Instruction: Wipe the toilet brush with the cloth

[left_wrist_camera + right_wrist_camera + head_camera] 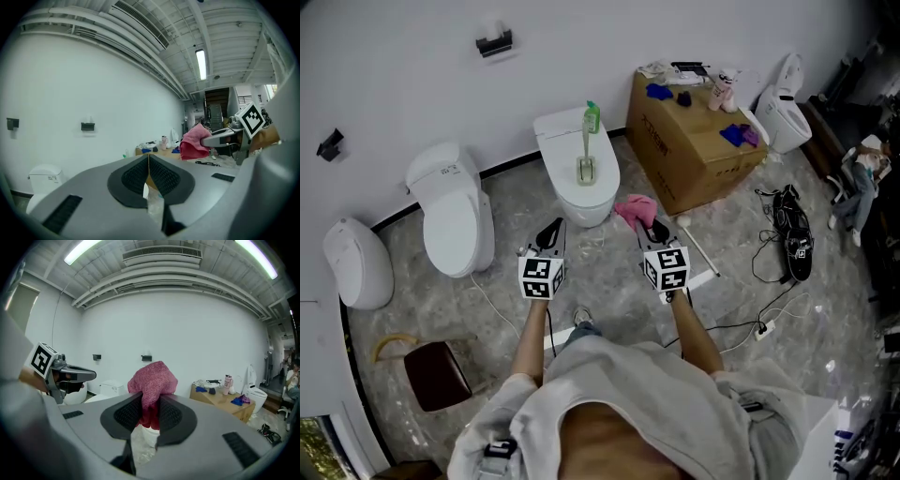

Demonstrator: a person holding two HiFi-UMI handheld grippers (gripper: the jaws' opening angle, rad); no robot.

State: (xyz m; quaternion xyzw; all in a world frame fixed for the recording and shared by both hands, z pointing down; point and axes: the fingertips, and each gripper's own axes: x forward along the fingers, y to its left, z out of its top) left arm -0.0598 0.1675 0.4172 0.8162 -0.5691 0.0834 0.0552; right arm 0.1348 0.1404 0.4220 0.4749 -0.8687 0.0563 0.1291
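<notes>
The toilet brush (pixel 586 142), with a white handle and a green end, lies on the closed lid of the middle toilet (pixel 565 129). In front of that toilet my right gripper (pixel 654 228) is shut on a pink cloth (pixel 635 210), which bunches up above the jaws. In the right gripper view the cloth (pixel 153 379) fills the gap between the pads of the right gripper (pixel 150 401). My left gripper (pixel 554 230) hovers to the left of it, level with it, shut and with nothing in it. In the left gripper view the left gripper (pixel 148 158) has its pads together, and the cloth (pixel 193 143) hangs at the right.
A cardboard box (pixel 694 145) with small items on top stands right of the toilet. Two more white toilets (pixel 450 206) (pixel 781 114) and a white fixture (pixel 356 262) line the wall. A brown stool (pixel 439 373), cables and a black device (pixel 792 234) lie on the floor.
</notes>
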